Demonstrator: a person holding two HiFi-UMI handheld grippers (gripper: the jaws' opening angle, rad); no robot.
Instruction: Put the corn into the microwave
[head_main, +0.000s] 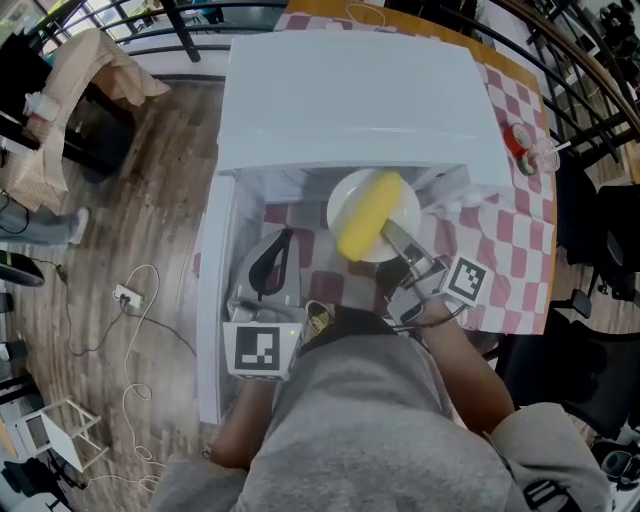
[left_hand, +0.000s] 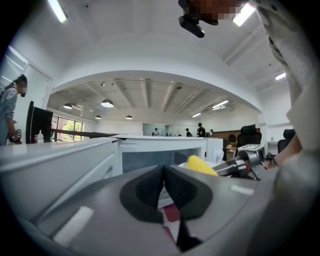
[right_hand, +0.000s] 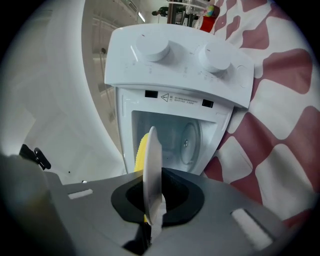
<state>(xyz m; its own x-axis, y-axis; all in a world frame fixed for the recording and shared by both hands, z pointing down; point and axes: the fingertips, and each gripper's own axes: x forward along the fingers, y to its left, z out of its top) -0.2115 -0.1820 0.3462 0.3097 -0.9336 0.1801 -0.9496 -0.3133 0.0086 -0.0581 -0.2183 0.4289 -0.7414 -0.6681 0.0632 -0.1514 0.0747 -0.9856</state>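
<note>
Right gripper (right_hand: 150, 202) jaws clamped on plate (right_hand: 152, 160) rim, corn (head_main: 368, 213) lengthwise toward microwave (head_main: 350, 90) cavity dead ahead; left gripper (left_hand: 164, 186) closed, empty.

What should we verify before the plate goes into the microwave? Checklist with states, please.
1. Right gripper has the plate: jaws clamped on its rim. Ok.
2. Corn seated on the plate: lies across it. Ok.
3. Microwave door open: swung out to the left. Ok.
4. Cavity free: nothing seen inside, but the plate hides part of it. Cannot tell.
5. Left gripper out of the plate's path: shut, empty, off to the plate's left by the door. Ok.
</note>
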